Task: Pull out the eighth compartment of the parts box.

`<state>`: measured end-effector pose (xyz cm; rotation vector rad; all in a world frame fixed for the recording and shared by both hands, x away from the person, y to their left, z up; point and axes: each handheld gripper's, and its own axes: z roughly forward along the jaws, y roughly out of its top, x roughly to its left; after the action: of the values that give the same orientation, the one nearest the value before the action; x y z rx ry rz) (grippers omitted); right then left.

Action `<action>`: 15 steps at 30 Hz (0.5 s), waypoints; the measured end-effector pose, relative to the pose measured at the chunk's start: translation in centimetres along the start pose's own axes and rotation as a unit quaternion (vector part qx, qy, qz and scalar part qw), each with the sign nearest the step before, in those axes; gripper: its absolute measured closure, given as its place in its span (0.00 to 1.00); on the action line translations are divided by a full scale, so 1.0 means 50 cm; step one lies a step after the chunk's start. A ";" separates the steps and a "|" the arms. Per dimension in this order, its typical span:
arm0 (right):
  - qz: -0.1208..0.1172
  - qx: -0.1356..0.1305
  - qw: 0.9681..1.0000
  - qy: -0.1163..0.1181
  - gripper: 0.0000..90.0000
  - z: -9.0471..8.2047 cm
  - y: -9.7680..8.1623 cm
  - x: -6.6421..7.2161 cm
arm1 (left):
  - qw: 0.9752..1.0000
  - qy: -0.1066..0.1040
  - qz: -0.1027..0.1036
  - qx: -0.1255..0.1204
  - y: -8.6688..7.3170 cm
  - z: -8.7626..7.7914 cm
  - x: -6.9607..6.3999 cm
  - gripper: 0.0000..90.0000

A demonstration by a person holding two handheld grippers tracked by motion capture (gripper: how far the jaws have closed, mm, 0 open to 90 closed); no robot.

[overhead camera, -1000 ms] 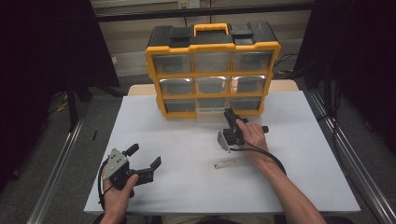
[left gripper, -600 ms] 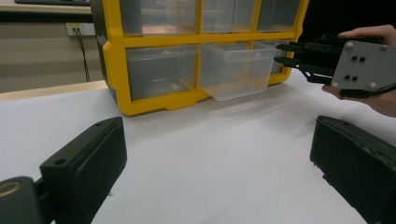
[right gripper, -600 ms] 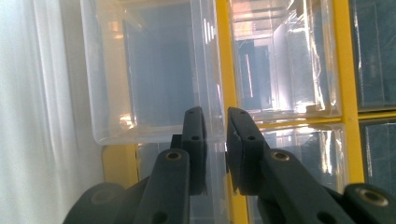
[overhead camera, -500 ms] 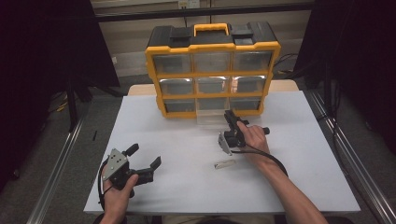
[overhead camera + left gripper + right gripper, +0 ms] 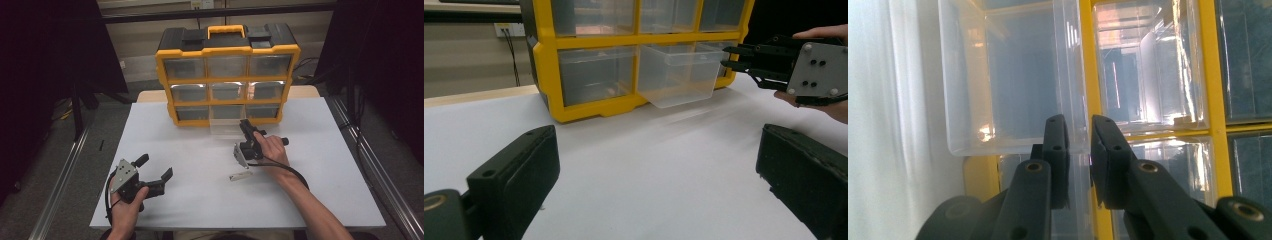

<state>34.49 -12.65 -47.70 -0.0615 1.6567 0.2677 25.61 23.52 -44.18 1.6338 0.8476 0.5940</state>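
Nearest me, my left gripper [image 5: 154,168] rests low on the white table [image 5: 200,200] with its jaws spread wide and nothing between them. Farther out, just beside my right hand [image 5: 270,149], a small pale flat piece [image 5: 240,176] lies on the table, too small to tell what it is. Beyond it my right gripper [image 5: 1079,135] reaches forward, its jaws pinched on the front lip of the clear drawer [image 5: 226,126], which sticks partway out of the bottom row's middle slot in the yellow organizer [image 5: 227,75].
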 end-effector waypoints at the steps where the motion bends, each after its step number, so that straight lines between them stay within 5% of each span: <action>1: -0.004 0.000 1.000 0.000 0.88 0.000 0.000 -0.002 | 1.000 0.000 0.002 0.001 0.000 0.000 0.000 0.04; 15: 0.003 -0.006 1.000 0.006 0.88 -0.014 0.002 0.001 | 1.000 0.000 0.000 0.000 0.000 0.001 0.001 0.04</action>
<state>33.77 -12.68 -47.66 -0.0680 1.6672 0.2831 25.65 23.53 -44.21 1.6340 0.8468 0.5946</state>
